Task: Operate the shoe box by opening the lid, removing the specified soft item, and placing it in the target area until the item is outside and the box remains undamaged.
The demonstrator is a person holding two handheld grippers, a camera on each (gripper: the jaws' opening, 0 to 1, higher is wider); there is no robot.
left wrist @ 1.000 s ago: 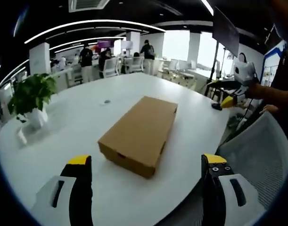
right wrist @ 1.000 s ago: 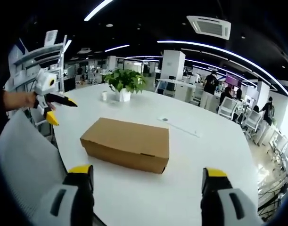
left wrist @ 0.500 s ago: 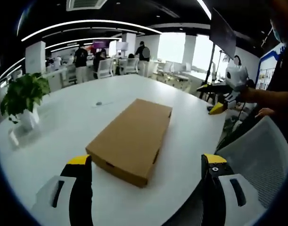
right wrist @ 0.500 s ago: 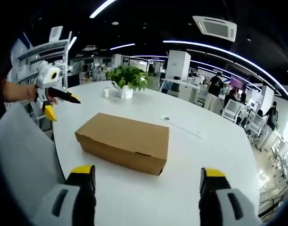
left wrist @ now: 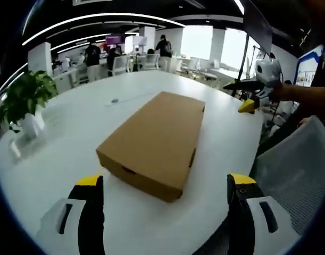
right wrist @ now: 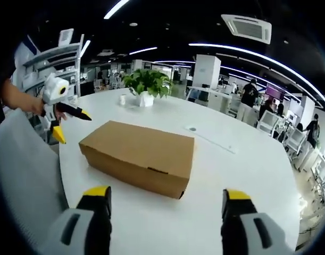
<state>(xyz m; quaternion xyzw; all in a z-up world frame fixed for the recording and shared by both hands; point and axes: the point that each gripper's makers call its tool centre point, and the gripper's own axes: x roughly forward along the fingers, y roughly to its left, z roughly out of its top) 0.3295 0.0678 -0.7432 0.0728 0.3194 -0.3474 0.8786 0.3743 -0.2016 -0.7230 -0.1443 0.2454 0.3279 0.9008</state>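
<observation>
A closed brown cardboard shoe box (left wrist: 154,138) (right wrist: 138,154) lies on the white round table (left wrist: 61,154) (right wrist: 226,164). My left gripper (left wrist: 165,186) is open, its jaws wide apart just short of the box's near end. My right gripper (right wrist: 165,197) is open too, hovering in front of the box's long side. In the left gripper view the right gripper (left wrist: 247,95) appears at the right edge, held by a hand. In the right gripper view the left gripper (right wrist: 64,117) appears at the left, open. The box's contents are hidden.
A potted green plant (left wrist: 24,103) (right wrist: 146,87) in a white pot stands on the table beyond the box. A grey mesh chair (left wrist: 292,170) (right wrist: 24,175) sits at the table's near edge. Several people stand at desks in the background (left wrist: 165,50).
Both views have drawn closer to the box, which looks larger now. The lid stays closed and both grippers stay open.
</observation>
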